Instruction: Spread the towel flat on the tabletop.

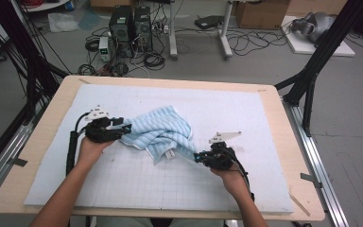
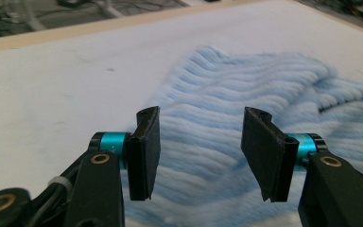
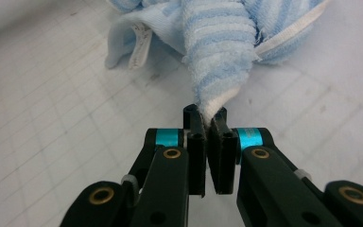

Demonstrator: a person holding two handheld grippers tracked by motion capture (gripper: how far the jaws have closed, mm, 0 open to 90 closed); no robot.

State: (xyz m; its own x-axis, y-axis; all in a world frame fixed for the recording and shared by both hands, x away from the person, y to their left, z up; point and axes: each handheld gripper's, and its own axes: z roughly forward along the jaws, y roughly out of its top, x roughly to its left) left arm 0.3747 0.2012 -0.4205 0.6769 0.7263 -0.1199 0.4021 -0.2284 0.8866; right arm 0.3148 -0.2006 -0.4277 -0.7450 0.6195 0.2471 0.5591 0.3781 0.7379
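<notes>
Roughly at the middle of the high view, a little left of centre, lies a crumpled towel (image 1: 158, 132) with light blue and white stripes, bunched in soft folds on the white gridded mat (image 1: 137, 184) that covers the pale wooden surface (image 1: 293, 189). A white hem runs along its edges, and a small label shows on a turned-over corner in the upper left of the right gripper view. From the towel's lower right a twisted corner stretches out to the right gripper (image 1: 199, 156), whose jaws are pressed together on the white-edged tip of that corner; the right gripper view shows the cloth pinched between the two black pads. At the towel's left edge sits the left gripper (image 1: 126, 128), its jaws standing apart with the ribbed cloth lying between and beyond them, the pads not pressing on it. Each gripper is carried by a person's hand coming in from the bottom of the frame. Beyond the surface, at the top of the frame, cables and computer cases stand on the grey floor.
</notes>
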